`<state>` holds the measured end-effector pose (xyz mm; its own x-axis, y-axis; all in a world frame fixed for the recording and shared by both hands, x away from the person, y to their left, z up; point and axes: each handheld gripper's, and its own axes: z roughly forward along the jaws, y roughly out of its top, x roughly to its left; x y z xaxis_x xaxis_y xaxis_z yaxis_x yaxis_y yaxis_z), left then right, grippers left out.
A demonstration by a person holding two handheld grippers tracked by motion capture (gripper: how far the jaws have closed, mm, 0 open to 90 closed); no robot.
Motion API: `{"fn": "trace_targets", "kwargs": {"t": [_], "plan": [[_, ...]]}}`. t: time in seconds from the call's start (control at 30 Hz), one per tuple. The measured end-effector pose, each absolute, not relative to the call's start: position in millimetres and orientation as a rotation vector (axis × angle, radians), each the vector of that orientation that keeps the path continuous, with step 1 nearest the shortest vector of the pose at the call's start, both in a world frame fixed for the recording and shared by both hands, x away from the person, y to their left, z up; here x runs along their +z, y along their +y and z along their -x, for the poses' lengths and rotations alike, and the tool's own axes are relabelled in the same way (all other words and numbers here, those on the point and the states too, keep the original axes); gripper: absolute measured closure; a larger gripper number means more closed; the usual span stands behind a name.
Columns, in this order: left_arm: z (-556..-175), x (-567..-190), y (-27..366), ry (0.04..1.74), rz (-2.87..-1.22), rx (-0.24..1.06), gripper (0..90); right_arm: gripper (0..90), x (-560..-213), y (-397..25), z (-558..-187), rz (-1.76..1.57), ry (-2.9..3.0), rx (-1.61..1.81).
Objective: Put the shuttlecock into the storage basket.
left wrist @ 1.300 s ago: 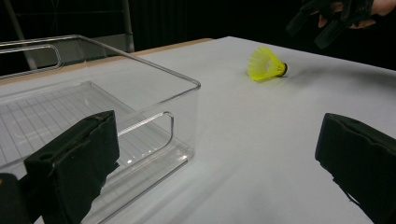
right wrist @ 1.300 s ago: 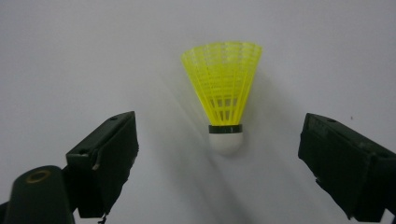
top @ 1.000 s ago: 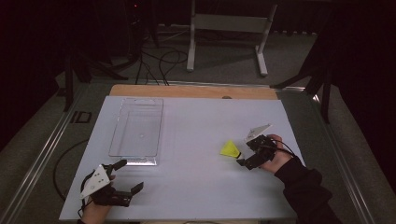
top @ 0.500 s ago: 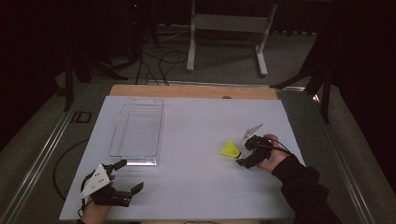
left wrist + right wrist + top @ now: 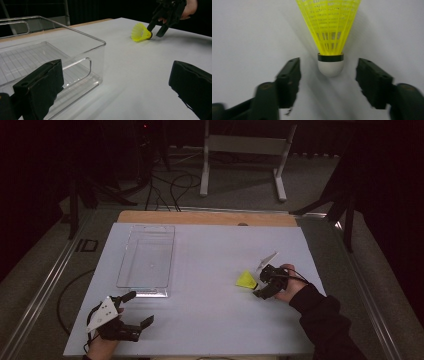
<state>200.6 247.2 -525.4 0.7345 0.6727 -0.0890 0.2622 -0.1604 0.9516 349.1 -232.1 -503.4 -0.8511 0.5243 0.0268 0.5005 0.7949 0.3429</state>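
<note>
Shuttlecock [image 5: 331, 37] between spread right tool [image 5: 329, 72] jaws

right tool [image 5: 260, 287] now lower, jaws astride shuttlecock [image 5: 245, 280] cork

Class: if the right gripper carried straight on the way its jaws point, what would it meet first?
The right gripper, jaws open, would probably first meet the white cork tip of the yellow plastic shuttlecock, lying on the white table.
</note>
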Motion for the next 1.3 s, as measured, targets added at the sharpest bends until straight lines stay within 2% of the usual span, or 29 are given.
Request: {"fn": "trace_targets", "kwargs": {"t": [0.13,0.43,0.87,1.3], "plan": [[-201,-525,247,0.743,-1.740,0.426,0.5,52.0,-506,-231,-352,-0.849,2.930,0.524],[-201,-526,247,0.742,-1.743,0.425,0.5,58.4,-511,-228,-359,-0.828,2.980,0.477],[-201,-526,247,0.742,-1.745,0.423,0.5,63.8,-515,-222,-362,-0.777,2.996,0.401],[-201,-526,247,0.742,-1.750,0.421,0.5,65.1,-510,-221,-362,-0.702,3.027,0.363]]}}
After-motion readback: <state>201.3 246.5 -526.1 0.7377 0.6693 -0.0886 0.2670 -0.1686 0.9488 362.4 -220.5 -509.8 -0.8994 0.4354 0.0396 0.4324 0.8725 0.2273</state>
